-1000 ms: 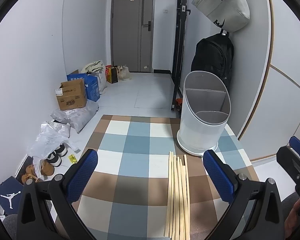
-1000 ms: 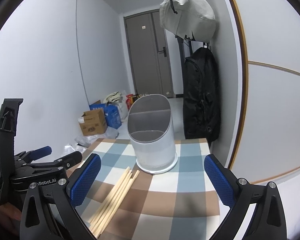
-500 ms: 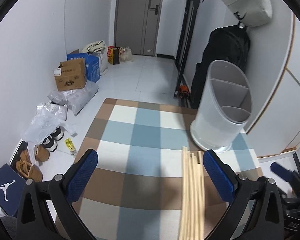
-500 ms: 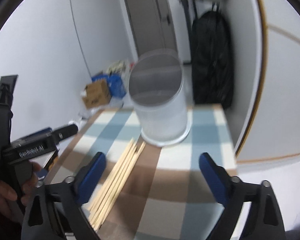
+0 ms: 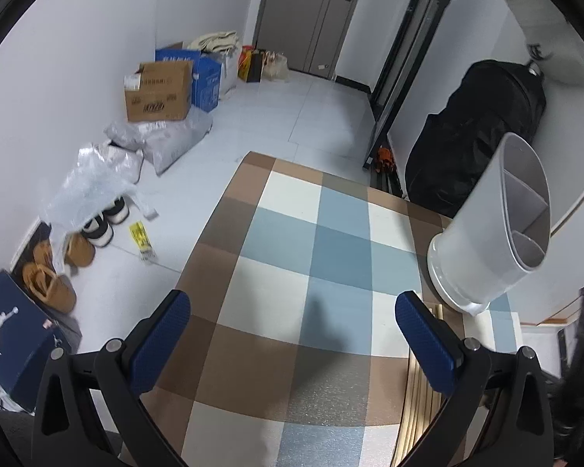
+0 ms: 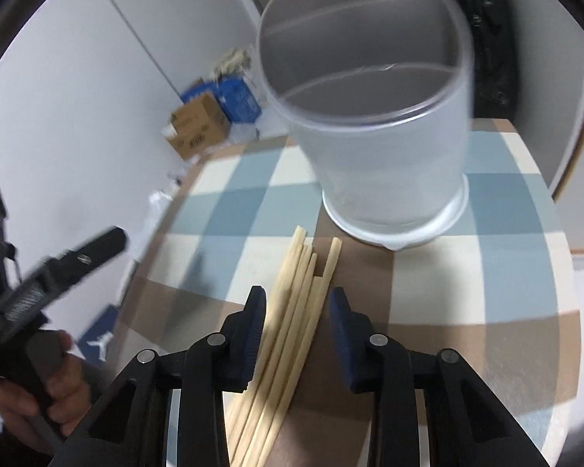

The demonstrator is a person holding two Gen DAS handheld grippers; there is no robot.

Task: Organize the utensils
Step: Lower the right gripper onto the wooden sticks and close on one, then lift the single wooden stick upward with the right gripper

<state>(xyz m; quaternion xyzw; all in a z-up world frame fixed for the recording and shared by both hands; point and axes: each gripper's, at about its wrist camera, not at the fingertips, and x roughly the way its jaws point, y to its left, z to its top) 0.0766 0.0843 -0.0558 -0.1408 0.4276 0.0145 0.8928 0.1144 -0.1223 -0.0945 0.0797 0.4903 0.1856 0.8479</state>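
Several pale wooden chopsticks [image 6: 296,311] lie in a bundle on a checked tablecloth [image 6: 467,272]. My right gripper [image 6: 298,307] is low over them, its blue pads partly closed on either side of the bundle, apart from the sticks. A white translucent utensil holder [image 6: 381,148] with inner dividers stands just beyond the chopstick tips. My left gripper [image 5: 292,334] is open and empty above the cloth; the holder [image 5: 498,233] is at its right, and the chopsticks [image 5: 420,393] lie behind its right finger.
The table [image 5: 229,210] edge drops at left to a floor with cardboard boxes [image 5: 159,89], plastic bags, shoes and a blue shoebox [image 5: 11,330]. A black backpack [image 5: 475,132] hangs behind the holder. The left gripper's handle and hand [image 6: 39,311] show left of the right gripper.
My right gripper has dropped forward and down onto the chopstick bundle and its jaws have narrowed. My left gripper has swung left and tilted downward, away from the chopsticks.
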